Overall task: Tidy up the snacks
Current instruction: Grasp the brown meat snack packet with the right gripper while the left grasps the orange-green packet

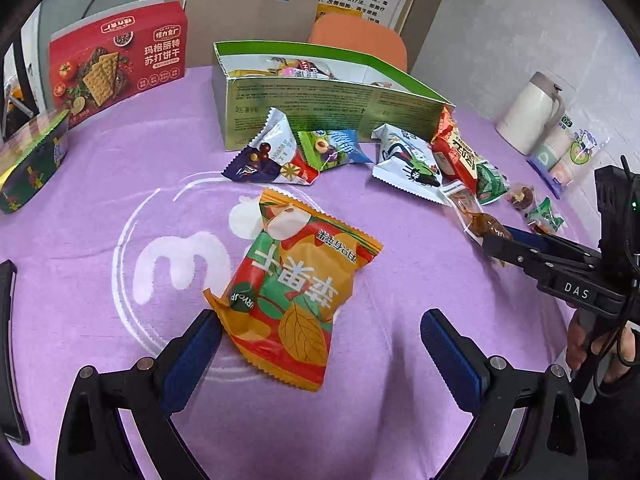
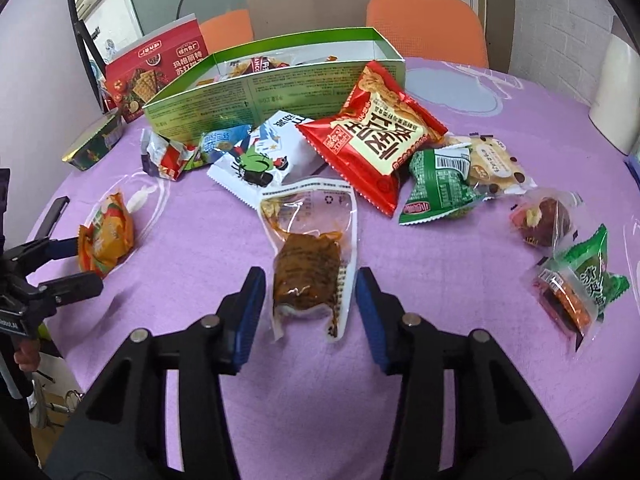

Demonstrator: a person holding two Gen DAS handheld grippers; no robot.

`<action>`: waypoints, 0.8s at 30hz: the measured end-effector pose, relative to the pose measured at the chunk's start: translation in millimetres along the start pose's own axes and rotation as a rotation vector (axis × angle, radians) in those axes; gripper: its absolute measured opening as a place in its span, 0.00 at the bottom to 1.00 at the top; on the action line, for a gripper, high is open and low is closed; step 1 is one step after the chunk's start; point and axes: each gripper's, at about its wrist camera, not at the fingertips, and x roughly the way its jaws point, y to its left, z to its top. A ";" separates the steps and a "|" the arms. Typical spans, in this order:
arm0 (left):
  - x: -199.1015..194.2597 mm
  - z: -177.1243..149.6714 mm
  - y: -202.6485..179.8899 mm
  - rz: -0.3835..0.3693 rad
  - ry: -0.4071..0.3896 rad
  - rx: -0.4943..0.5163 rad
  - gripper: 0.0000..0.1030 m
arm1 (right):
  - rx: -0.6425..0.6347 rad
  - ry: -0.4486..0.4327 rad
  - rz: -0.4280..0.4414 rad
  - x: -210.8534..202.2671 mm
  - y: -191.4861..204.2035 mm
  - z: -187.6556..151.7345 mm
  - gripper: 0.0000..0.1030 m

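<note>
Blue-padded fingers of the right gripper (image 2: 310, 296) straddle a clear vacuum pouch (image 2: 310, 258) w/ a brown snack inside, flat on the purple tablecloth (image 2: 440, 300); pads sit close on both sides but a sliver of gap shows each side, so not pinching it. Over on the other side, left gripper (image 1: 320, 344) is spread wide, its left pad just at the corner of an orange-and-green snack bag (image 1: 298, 296), right pad well clear on bare cloth. Behind the pouch: a red noodle-snack pack (image 2: 374, 136) leaning on the open green box (image 2: 248, 94), a white pack w/ cartoon print (image 2: 266, 156) beside it, a green wrapped pack (image 2: 438, 188) & a cookie pack (image 2: 494, 166) to the right. Box already has a few packets in it. Further out, a red cracker box (image 1: 120, 62) stands at the far left, a white thermos (image 1: 530, 114) at the far right edge, orange chairs (image 2: 426, 24) behind the table.
</note>
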 end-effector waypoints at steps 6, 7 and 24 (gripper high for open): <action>-1.4 5.8 5.3 0.055 0.001 0.007 0.89 | -0.039 0.011 -0.009 2.1 9.8 -2.4 0.54; -0.6 7.2 4.3 0.048 0.005 0.010 0.87 | -0.044 0.011 -0.015 2.8 11.2 -2.2 0.54; 16.9 16.6 -14.1 0.149 0.022 0.103 0.70 | -0.082 -0.007 -0.040 9.8 12.4 2.5 0.45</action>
